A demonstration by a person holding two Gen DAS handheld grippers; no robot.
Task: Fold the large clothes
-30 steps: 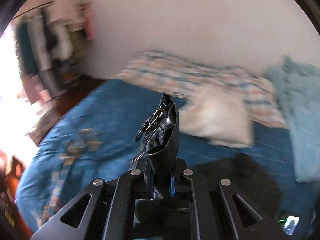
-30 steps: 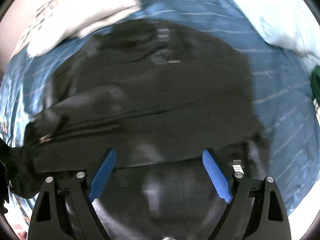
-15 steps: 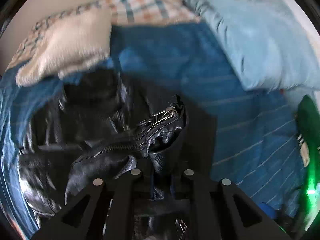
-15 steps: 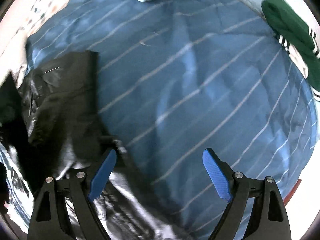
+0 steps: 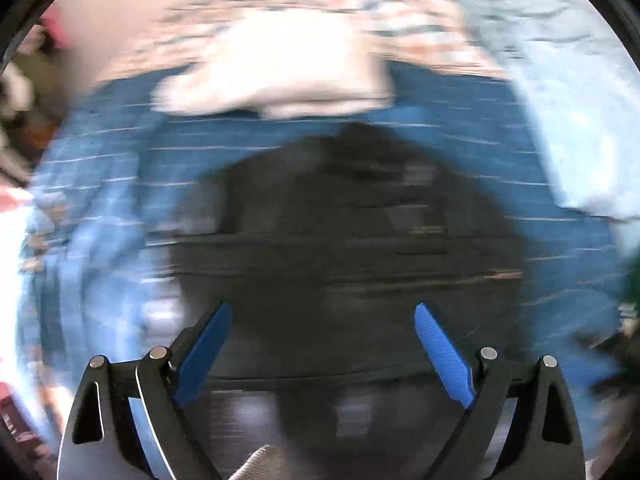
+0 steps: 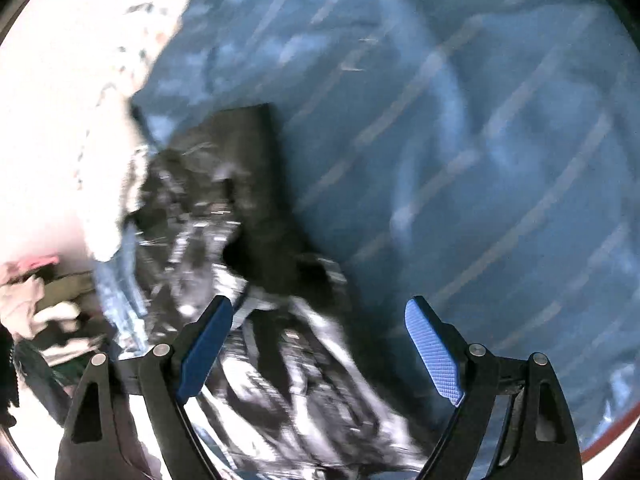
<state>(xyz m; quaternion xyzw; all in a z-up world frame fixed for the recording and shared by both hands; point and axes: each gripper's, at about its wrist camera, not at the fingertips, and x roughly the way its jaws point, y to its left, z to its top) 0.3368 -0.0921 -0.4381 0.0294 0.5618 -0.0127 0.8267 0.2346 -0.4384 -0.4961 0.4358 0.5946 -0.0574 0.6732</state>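
A black leather jacket point(image 5: 340, 240) lies spread on the blue striped bedsheet point(image 5: 100, 208); the left wrist view is blurred by motion. My left gripper point(image 5: 320, 312) hangs above the jacket with its jaws opening wide and nothing between the blue pads point(image 5: 440, 352). In the right wrist view the jacket point(image 6: 248, 248) lies crumpled at the lower left, shiny in the light. My right gripper point(image 6: 320, 308) is open above the jacket's edge and the sheet point(image 6: 480, 140), holding nothing.
A white pillow point(image 5: 280, 68) and a checked cloth point(image 5: 420, 16) lie at the head of the bed. A light blue blanket point(image 5: 560, 100) is bunched at the right. Clothes point(image 6: 36, 304) are piled beyond the bed's left edge.
My left gripper let go of the jacket's zipped edge and its jaws sprang wide; the jacket now lies on the bed below it. The right gripper swung sideways earlier, then held still, open throughout.
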